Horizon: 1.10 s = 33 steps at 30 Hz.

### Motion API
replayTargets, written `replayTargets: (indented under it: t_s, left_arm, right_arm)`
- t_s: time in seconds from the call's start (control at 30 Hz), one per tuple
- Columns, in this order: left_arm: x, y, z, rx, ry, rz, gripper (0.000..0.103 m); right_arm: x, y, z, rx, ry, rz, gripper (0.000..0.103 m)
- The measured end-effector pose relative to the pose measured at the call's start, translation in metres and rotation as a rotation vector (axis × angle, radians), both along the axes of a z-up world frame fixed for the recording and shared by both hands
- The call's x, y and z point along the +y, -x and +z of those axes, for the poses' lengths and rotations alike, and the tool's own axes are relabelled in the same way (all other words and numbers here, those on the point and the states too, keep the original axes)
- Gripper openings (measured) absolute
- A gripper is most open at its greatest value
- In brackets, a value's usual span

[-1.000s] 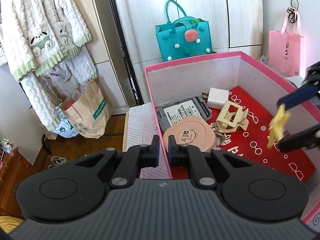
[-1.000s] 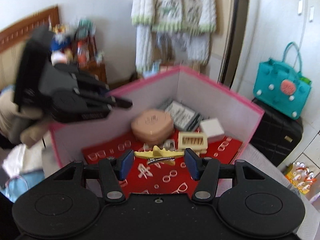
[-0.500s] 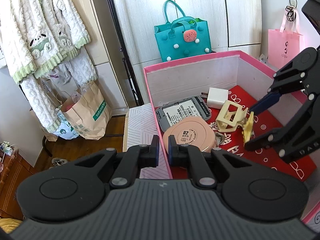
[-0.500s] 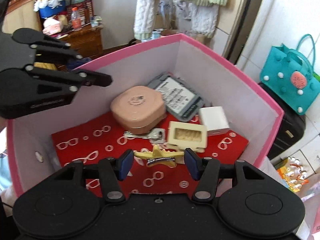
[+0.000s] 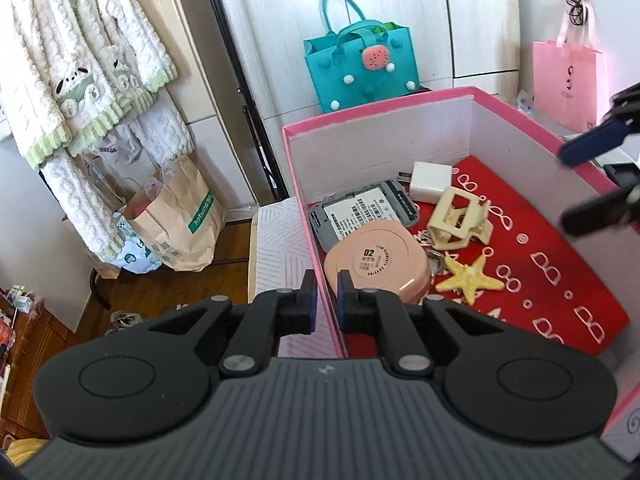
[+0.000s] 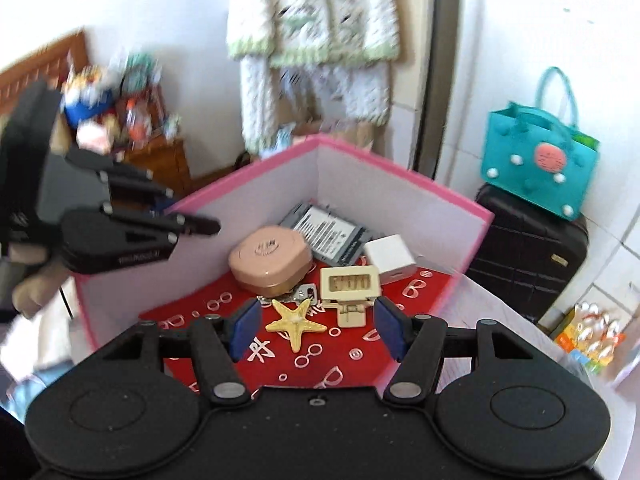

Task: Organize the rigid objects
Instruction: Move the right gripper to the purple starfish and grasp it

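Note:
A yellow starfish hair clip (image 5: pixel 471 277) (image 6: pixel 296 323) lies loose on the red floor of the pink box (image 5: pixel 384 101) (image 6: pixel 400 178), beside a peach round case (image 5: pixel 374 262) (image 6: pixel 270 258). My right gripper (image 6: pixel 316 322) (image 5: pixel 563 190) hovers above the clip. Its jaws are opening, with nothing between the blue pads. My left gripper (image 5: pixel 324 304) (image 6: pixel 192 212) is shut on the box's left wall at the rim. A cream claw clip (image 5: pixel 458 220) (image 6: pixel 350 284), a white charger (image 5: pixel 430 182), a grey labelled device (image 5: pixel 360 212) and keys (image 6: pixel 306 292) also lie in the box.
A teal bag (image 5: pixel 360 64) (image 6: pixel 540 168) sits on a black suitcase (image 6: pixel 528 248) behind the box. A pink paper bag (image 5: pixel 568 80) hangs at the right, a brown paper bag (image 5: pixel 176 224) stands on the wooden floor at the left, and white knitwear (image 5: pixel 80 60) hangs above it.
The right gripper let go of the starfish clip, which now lies on the box floor. That gripper drew back up and out toward the box's right side, jaws wider. The left gripper stayed put.

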State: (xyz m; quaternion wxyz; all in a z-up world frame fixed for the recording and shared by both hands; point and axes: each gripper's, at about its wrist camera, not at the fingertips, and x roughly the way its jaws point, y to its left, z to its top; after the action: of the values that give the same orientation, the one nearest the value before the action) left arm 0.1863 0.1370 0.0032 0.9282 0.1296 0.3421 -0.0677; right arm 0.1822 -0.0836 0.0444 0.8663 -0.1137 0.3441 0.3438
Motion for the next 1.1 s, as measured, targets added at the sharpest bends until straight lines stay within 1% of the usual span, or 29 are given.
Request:
replayTargets:
  t_s: [0.1, 0.2, 0.27, 0.33, 0.4, 0.53, 0.67, 0.8, 0.9, 1.1]
  left_arm:
    - [0.003, 0.008, 0.005, 0.004, 0.015, -0.010, 0.009]
    - [0.006, 0.014, 0.005, 0.014, 0.042, 0.000, 0.009]
    - [0.005, 0.019, 0.003, 0.008, 0.043, 0.006, 0.009]
    - [0.004, 0.023, 0.000, -0.001, 0.049, 0.017, 0.009]
    - [0.005, 0.024, -0.001, -0.008, 0.055, 0.027, 0.009]
    - [0.006, 0.020, -0.001, -0.018, 0.070, 0.044, 0.007]
    - [0.003, 0.014, -0.004, -0.020, 0.061, 0.063, 0.007]
    - [0.006, 0.014, -0.004, -0.018, 0.090, 0.077, 0.007]
    - [0.011, 0.013, -0.005, 0.001, 0.129, 0.089, 0.007]
    - [0.011, 0.016, -0.007, -0.026, 0.139, 0.092, 0.007]
  right_arm:
    - [-0.027, 0.010, 0.008, 0.006, -0.073, -0.056, 0.067]
    - [-0.056, 0.019, 0.010, 0.006, -0.142, -0.098, 0.067]
    - [-0.072, 0.024, 0.006, 0.001, -0.187, -0.120, 0.067]
    - [-0.087, 0.027, -0.003, 0.001, -0.210, -0.157, 0.067]
    - [-0.097, 0.030, -0.014, -0.007, -0.204, -0.189, 0.067]
    - [-0.110, 0.035, -0.042, -0.047, -0.138, -0.245, 0.068]
    - [-0.114, 0.031, -0.067, -0.044, -0.082, -0.263, 0.067]
    - [-0.116, 0.025, -0.078, -0.050, -0.063, -0.262, 0.067]
    - [-0.114, 0.012, -0.083, -0.013, -0.075, -0.271, 0.066]
    - [-0.103, -0.005, -0.097, -0.002, -0.056, -0.266, 0.065]
